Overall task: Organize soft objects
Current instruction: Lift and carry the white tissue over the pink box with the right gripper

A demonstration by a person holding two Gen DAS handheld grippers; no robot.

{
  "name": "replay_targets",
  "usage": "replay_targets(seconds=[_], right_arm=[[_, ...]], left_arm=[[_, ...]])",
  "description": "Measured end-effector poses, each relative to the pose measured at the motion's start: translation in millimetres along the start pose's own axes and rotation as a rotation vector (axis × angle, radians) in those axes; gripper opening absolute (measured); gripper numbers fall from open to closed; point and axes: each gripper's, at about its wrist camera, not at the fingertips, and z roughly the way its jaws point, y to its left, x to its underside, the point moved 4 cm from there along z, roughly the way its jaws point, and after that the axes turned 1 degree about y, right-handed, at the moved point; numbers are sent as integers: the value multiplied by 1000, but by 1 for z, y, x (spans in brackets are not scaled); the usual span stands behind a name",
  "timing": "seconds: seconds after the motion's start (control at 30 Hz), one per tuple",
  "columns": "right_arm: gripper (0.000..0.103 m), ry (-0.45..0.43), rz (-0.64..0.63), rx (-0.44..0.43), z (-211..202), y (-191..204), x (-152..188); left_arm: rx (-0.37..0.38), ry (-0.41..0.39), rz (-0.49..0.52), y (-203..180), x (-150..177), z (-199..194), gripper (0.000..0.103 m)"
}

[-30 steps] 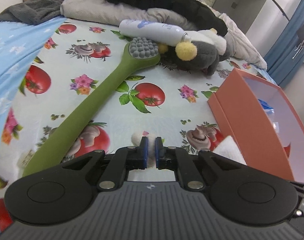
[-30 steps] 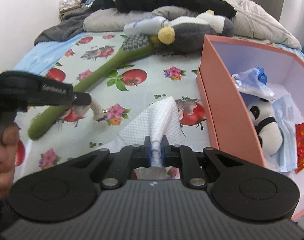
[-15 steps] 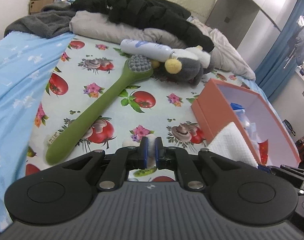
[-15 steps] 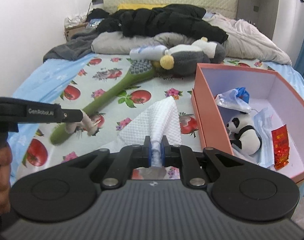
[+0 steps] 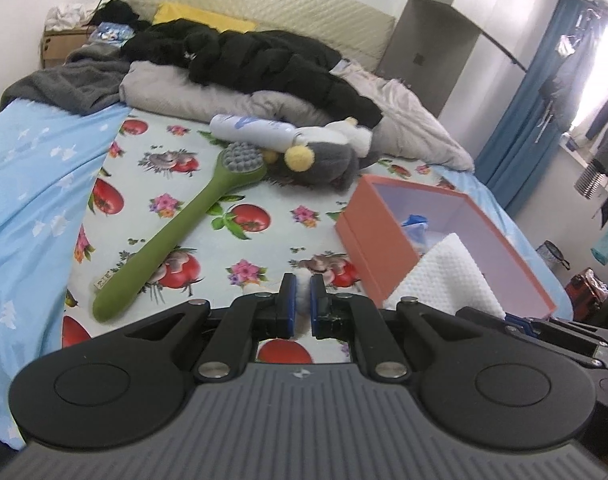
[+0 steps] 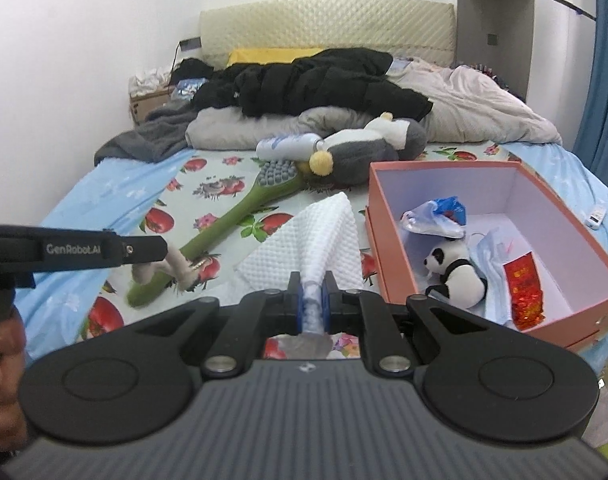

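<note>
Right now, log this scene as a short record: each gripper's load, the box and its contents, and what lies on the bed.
left gripper: shut on small beige plush
right gripper: shut on white cloth
box: open, orange, on the bed
box contents: panda toy, blue mask, red packet, plastic bag
on bed: green brush, penguin plush, white bottle

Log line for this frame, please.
left gripper: shut on small cream plush | right gripper: shut on white cloth | pink box: open, toy panda inside
</note>
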Motion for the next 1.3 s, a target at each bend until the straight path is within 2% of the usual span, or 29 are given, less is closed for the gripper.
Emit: replay_targets(seconds=[0.3,0.67,0.87,1.3], right_arm=[[12,-26,29,35,-32,-23,-6],[12,-13,122,142,-53,-71,4],[12,6,169,180,-43,-100,7],[13,71,265,204,15,-166,-9]], left_arm=[[75,-16,14,-34,-2,-19,8],[218,-4,104,-100,-12,-1,8],[286,36,159,-138,-15,26,8],[297,161,197,-183,-40,123,8]])
